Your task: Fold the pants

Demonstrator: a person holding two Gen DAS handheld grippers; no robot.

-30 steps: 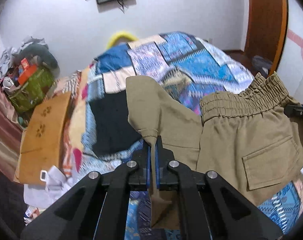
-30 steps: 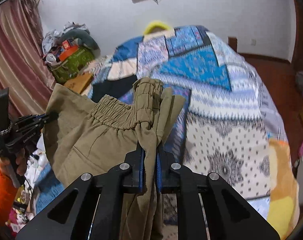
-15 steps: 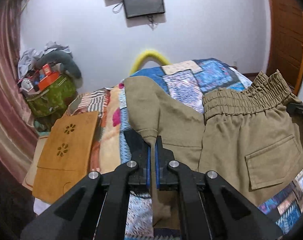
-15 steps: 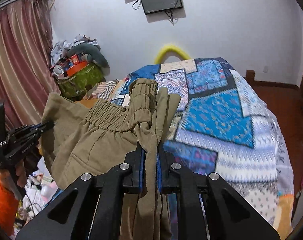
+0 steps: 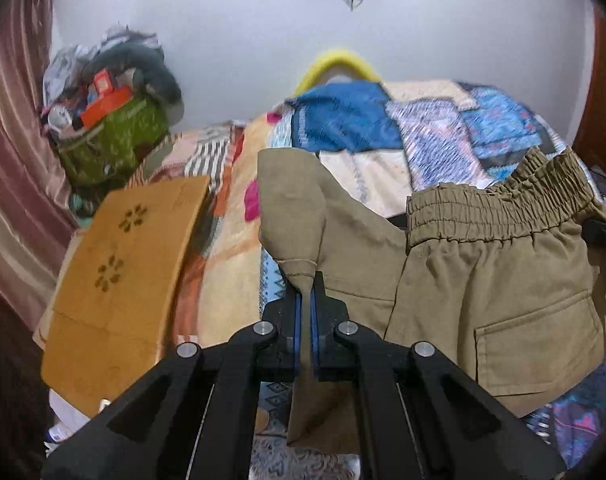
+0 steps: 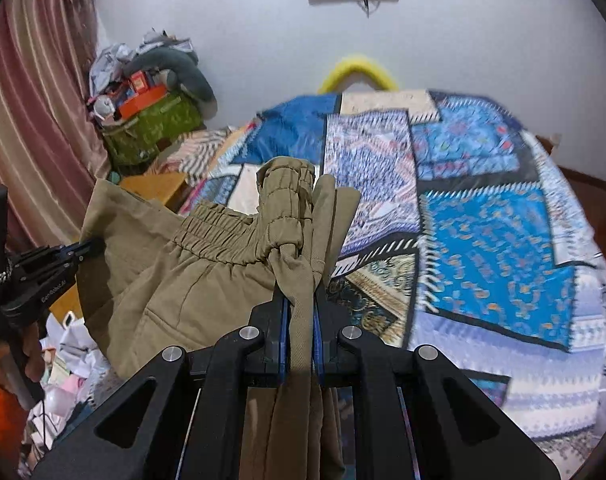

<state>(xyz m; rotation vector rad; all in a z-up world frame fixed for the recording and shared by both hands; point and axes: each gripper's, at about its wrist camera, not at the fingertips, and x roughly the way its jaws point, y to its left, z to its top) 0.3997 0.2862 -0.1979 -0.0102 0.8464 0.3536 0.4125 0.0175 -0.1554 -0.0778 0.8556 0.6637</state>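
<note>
Left wrist view: the left gripper (image 5: 305, 300) is clamped on a hemmed corner of the khaki pants (image 5: 483, 280), cloth pinched between its blue pads (image 5: 297, 320). This view alone shows the rear patch pocket (image 5: 539, 344) and the full run of the gathered elastic waistband (image 5: 499, 208), stretched toward the right edge of the frame, where a dark part of the other tool (image 5: 603, 232) meets the cloth. It also shows a tan board with flower-shaped cutouts (image 5: 119, 272) lying at the left edge of the bed.

Right wrist view: the right gripper (image 6: 301, 308) is clenched on a bunched end of the waistband (image 6: 287, 208), folds of fabric hanging down between its fingers. Only here does the left gripper (image 6: 85, 248) appear from outside, gripping the far corner of the pants (image 6: 175, 280), with the person's hand (image 6: 31, 360) on its handle. The patchwork quilt (image 6: 499, 248) is seen across nearly its whole width.

The pants hang in the air above the bed, spread between the two tools, with the cloth sagging and creased. In both views there is a green bag heaped with clutter (image 5: 111, 144) by the pink curtain (image 6: 35, 120), and a yellow curved object (image 6: 359, 70) behind the bed.
</note>
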